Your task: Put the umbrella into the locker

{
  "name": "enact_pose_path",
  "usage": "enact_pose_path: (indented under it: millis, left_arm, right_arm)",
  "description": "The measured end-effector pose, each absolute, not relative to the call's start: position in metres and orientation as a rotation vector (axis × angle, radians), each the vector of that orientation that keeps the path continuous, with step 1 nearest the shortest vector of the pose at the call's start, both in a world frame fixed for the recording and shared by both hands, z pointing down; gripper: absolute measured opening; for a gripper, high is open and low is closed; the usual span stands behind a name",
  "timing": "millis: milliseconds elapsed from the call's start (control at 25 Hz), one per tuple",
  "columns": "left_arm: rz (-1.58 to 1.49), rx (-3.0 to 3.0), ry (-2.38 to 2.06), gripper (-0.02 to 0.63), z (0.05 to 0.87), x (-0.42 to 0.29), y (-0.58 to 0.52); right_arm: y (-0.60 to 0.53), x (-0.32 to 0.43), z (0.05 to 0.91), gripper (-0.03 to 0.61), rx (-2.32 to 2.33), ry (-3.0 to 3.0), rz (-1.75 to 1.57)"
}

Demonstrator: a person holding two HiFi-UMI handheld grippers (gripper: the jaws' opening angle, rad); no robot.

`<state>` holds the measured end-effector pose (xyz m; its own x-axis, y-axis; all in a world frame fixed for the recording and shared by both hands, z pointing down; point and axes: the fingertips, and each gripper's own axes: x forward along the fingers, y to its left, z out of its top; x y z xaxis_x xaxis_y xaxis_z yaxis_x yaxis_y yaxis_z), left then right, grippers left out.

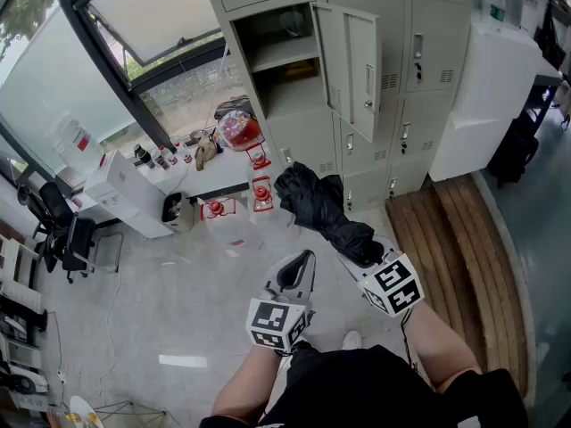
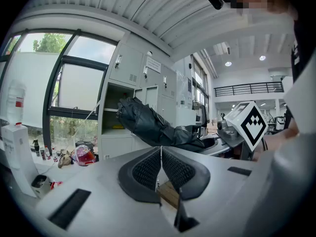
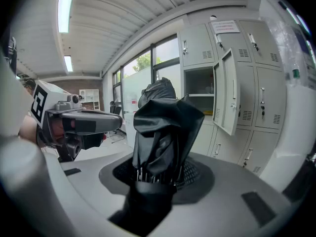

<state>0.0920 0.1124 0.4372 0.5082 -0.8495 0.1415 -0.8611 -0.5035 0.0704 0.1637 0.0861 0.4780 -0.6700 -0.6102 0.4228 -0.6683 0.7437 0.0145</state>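
Note:
A folded black umbrella [image 1: 319, 208] sticks up and forward from my right gripper [image 1: 364, 259], whose jaws are shut on its lower end; in the right gripper view the umbrella [image 3: 163, 132] fills the middle between the pads. My left gripper [image 1: 299, 275] is beside it at the left, shut with nothing between its pads [image 2: 148, 169]. The grey locker [image 1: 285, 69] stands ahead with one door [image 1: 352, 56] swung open, showing an inner shelf. The umbrella [image 2: 153, 125] is in the air in front of that open compartment, apart from it.
A white counter [image 1: 134, 190] with bottles and a red-and-clear bag [image 1: 239, 130] runs left of the lockers. Red objects [image 1: 260, 194] lie on the floor below. A white appliance [image 1: 486, 96] and wooden decking [image 1: 464, 239] are at the right. An office chair [image 1: 62, 230] stands far left.

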Motion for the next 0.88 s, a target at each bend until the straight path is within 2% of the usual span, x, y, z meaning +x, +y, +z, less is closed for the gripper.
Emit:
enact_pose_path:
  millis: [880]
  left_arm:
    - [0.132, 2.612, -1.497, 0.02, 0.436, 0.079, 0.109]
  right_arm:
    - [0.079, 0.151, 0.479, 0.23, 0.967, -2.536, 0.194]
